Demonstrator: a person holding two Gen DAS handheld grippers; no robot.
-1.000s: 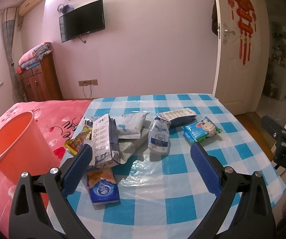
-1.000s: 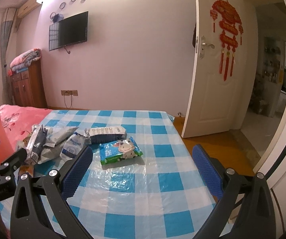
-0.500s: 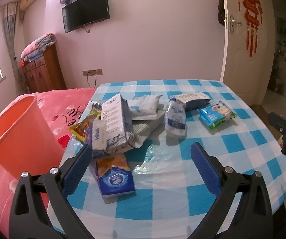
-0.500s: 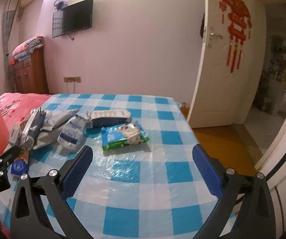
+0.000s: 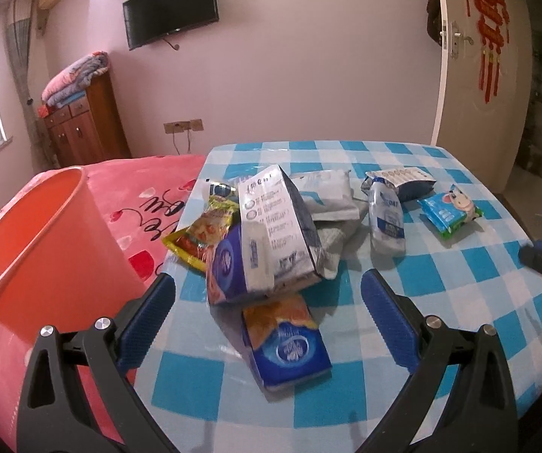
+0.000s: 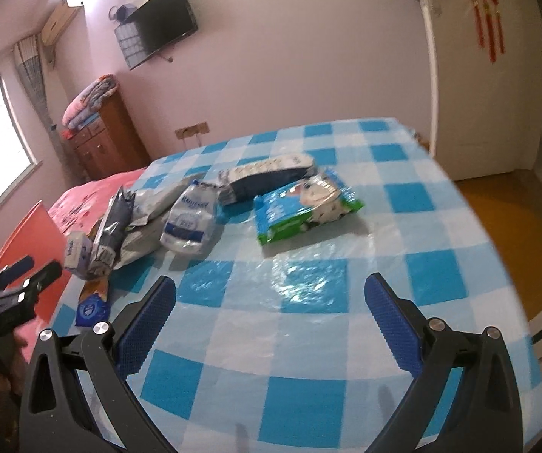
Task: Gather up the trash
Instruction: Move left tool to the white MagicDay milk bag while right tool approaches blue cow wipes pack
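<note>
Several pieces of trash lie in a loose heap on a table (image 5: 459, 302) covered with a blue and white checked cloth, and an orange bucket (image 5: 44, 234) stands at the far left, just beside the table edge on a pink bedcover (image 5: 146, 196). Next to the bucket, at the left side of the heap, a yellow snack wrapper (image 5: 199, 241) lies flat, partly under a tall white and dark pouch (image 5: 274, 230) that leans over a purple tissue pack (image 5: 225, 268). In front of that pile, nearest the camera, a blue and orange tissue pack (image 5: 286, 339) lies on its own. Behind the pouch sit grey mailer bags (image 5: 327, 196), then a small white packet with blue print (image 5: 386, 222), a dark blue and white pouch (image 5: 403, 183) further back, and a green and blue wipes pack (image 5: 450, 211) at the right end of the row. The left gripper (image 5: 267, 321) hovers above the near tissue pack with its blue fingers (image 5: 150, 321) spread wide and nothing between them. The right gripper (image 6: 271, 324) also has its jaws spread and empty, held over bare cloth in front of the wipes pack (image 6: 304, 207), well apart from the heap. At the far right an open white door (image 5: 471, 75) carries a red hanging ornament (image 5: 486, 19).
</note>
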